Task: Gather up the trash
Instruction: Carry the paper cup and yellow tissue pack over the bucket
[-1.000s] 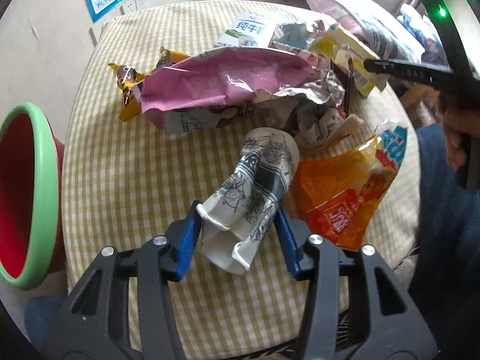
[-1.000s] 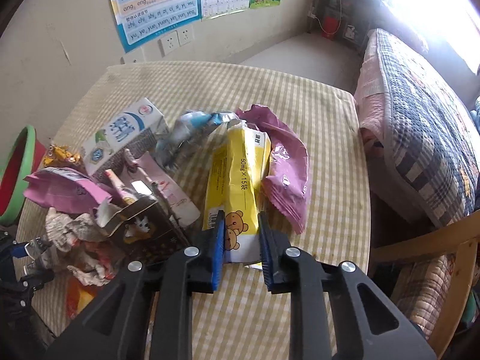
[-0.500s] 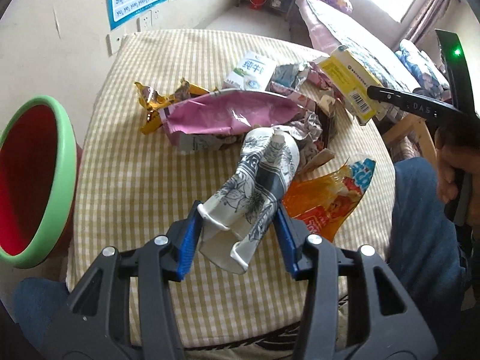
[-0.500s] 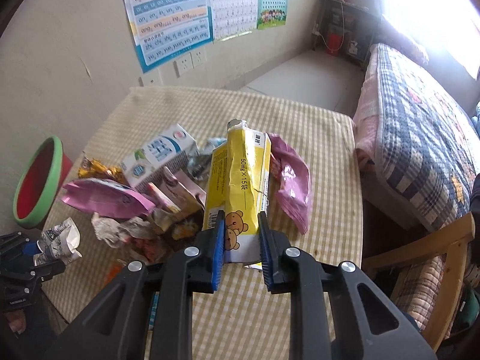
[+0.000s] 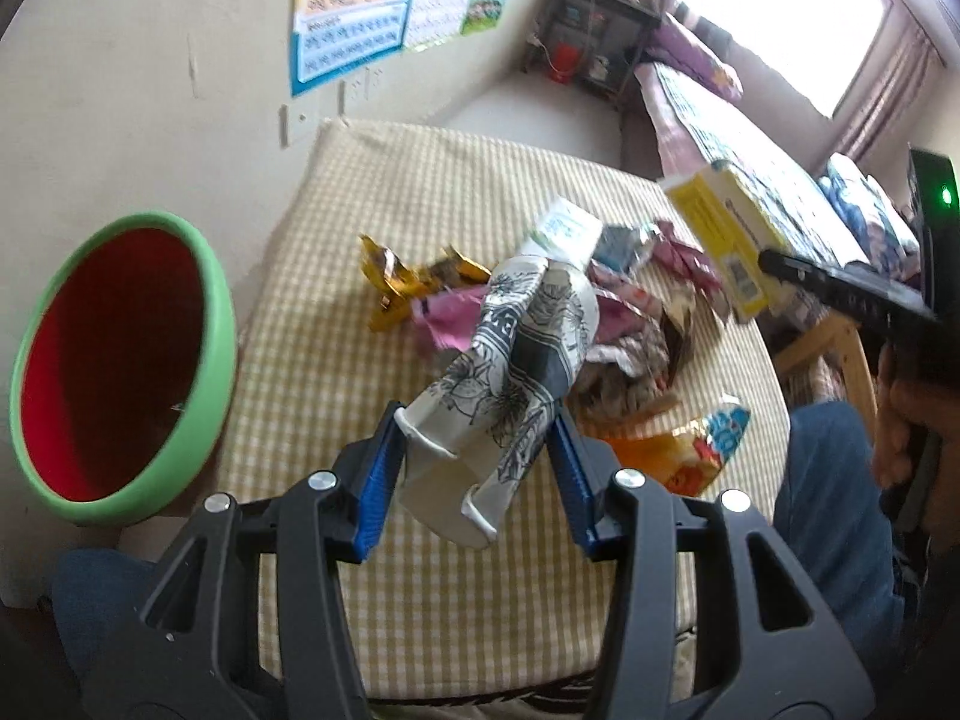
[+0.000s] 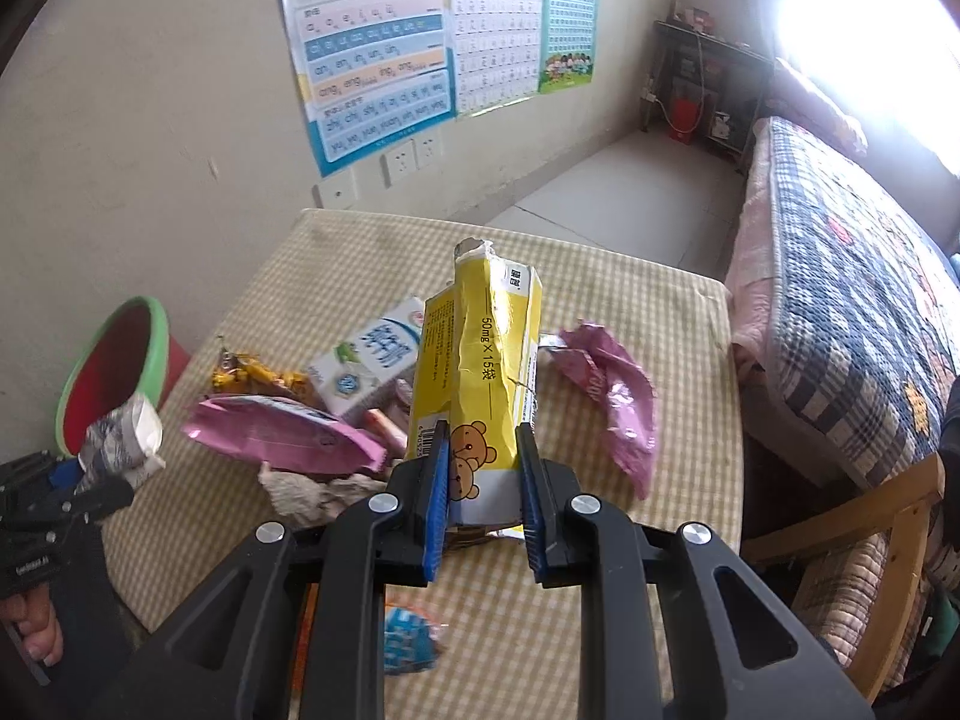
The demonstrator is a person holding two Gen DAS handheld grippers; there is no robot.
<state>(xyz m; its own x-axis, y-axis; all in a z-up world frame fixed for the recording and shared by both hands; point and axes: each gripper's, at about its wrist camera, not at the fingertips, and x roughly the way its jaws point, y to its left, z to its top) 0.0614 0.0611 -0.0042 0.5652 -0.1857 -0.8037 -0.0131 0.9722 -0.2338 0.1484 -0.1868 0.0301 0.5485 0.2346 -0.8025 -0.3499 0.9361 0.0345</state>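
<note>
My left gripper (image 5: pixel 474 468) is shut on a crushed patterned paper cup (image 5: pixel 510 360) and holds it above the table's near edge; the cup also shows in the right wrist view (image 6: pixel 123 438). My right gripper (image 6: pixel 480 480) is shut on a yellow carton with a bear print (image 6: pixel 480 372), lifted above the trash pile; the carton also shows in the left wrist view (image 5: pixel 720 234). A red bin with a green rim (image 5: pixel 120 354) stands left of the table, also in the right wrist view (image 6: pixel 111 366).
On the checked tablecloth (image 5: pixel 420 192) lie a pink wrapper (image 6: pixel 282 438), a second pink wrapper (image 6: pixel 612 390), a white milk carton (image 6: pixel 366 366), gold wrappers (image 5: pixel 396 276), crumpled paper (image 6: pixel 312 492) and an orange snack bag (image 5: pixel 678 450). A bed (image 6: pixel 840 252) is to the right.
Both grippers have risen with their loads. The left one has swung toward the bin, which now fills more of its view. The yellow carton is higher above the pile.
</note>
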